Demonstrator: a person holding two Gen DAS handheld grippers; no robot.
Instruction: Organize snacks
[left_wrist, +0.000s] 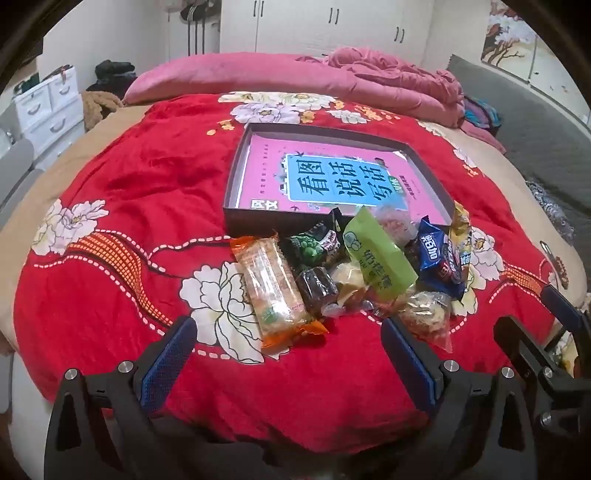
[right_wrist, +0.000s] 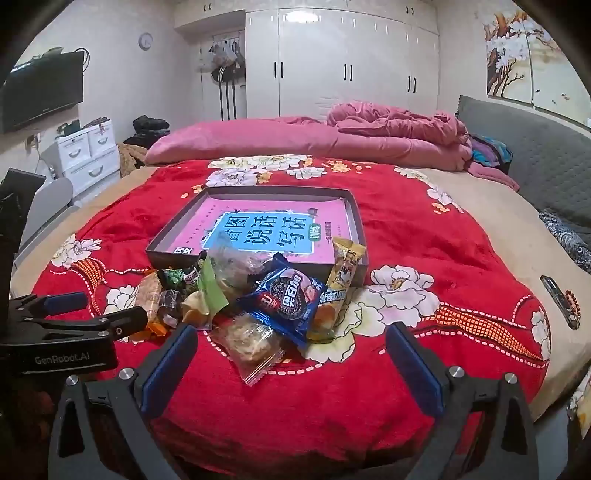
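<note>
A heap of wrapped snacks lies on the red flowered blanket (left_wrist: 129, 192), just in front of a shallow dark box (left_wrist: 236, 177) with a pink book in it. The heap includes an orange cracker pack (left_wrist: 275, 291), a light green pack (left_wrist: 376, 258), a blue cookie pack (right_wrist: 288, 299), a yellow pack (right_wrist: 341, 273) leaning on the box (right_wrist: 173, 229), and a clear pastry pack (right_wrist: 251, 343). My left gripper (left_wrist: 288, 323) is open, its fingers either side of the heap's near edge. To its right, my right gripper (right_wrist: 291, 329) is open around the pastry pack without touching it.
Pink bedding (right_wrist: 314, 140) is bunched at the far side of the bed and a grey headboard (right_wrist: 535, 155) runs along the right. White drawers (right_wrist: 88, 151) stand at the left. A dark remote and a bead bracelet (right_wrist: 559, 299) lie near the blanket's right edge.
</note>
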